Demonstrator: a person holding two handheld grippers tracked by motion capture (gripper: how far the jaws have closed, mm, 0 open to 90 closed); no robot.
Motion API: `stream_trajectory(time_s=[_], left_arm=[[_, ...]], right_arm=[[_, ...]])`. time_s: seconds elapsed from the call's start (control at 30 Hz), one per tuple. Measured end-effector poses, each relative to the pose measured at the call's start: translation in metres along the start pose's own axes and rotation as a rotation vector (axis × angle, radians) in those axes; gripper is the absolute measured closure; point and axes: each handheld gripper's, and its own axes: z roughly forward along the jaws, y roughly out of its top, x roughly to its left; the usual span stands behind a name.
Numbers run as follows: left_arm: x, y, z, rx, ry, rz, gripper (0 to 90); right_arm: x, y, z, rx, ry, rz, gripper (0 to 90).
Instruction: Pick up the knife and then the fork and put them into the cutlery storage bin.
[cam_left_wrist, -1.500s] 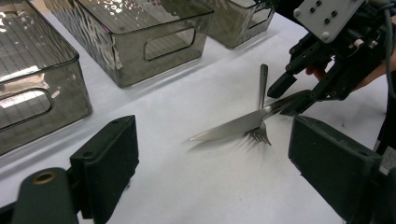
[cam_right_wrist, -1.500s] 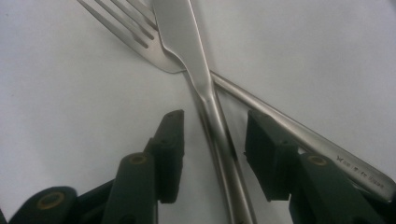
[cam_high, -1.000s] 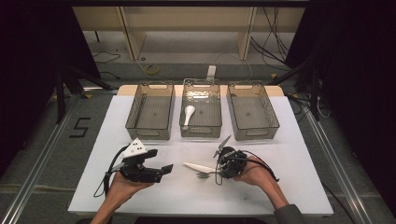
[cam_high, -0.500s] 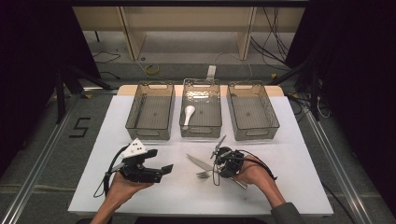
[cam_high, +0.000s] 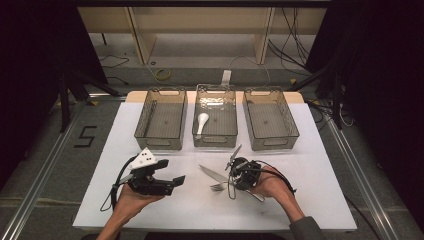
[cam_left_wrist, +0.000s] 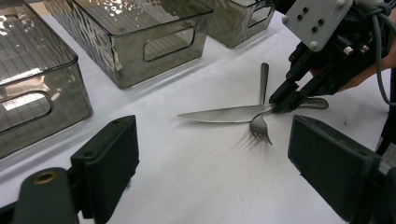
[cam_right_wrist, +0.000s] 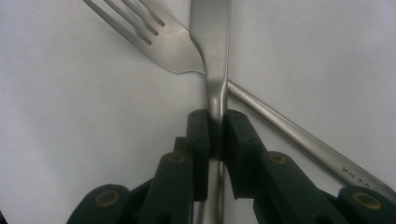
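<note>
Three clear bins, one white spoon, one knife, one fork

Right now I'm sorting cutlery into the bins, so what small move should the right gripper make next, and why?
Probably lift straight up. The right gripper has just closed on the knife, whose blade lies across the fork; rising first should free it without dragging the fork, before heading for a bin.
</note>
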Motion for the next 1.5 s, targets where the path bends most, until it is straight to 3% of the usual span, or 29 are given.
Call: stream_trajectory(time_s=[0.33, 0.73, 1.07, 1.5], left_arm=[[0.001, 0.000, -0.001, -0.006, 0.003, -0.009, 15.7], [0.004, 0.000, -0.004, -0.028, 0.009, -0.026, 15.7], [0.006, 0.001, -0.004, -0.048, 0.010, -0.040, 15.7], [0.007, 0.002, -0.005, -0.063, 0.000, -0.059, 15.7]], right_arm=[[-0.005, -0.004, -0.006, -0.041, 0.001, 0.013, 81.5], [-0.020, -0.017, -0.028, -0.163, 0.040, 0.102, 81.6], [-0.049, -0.026, -0.058, -0.313, 0.028, 0.201, 81.7], [-0.096, -0.020, -0.090, -0.427, -0.007, 0.337, 81.8]])
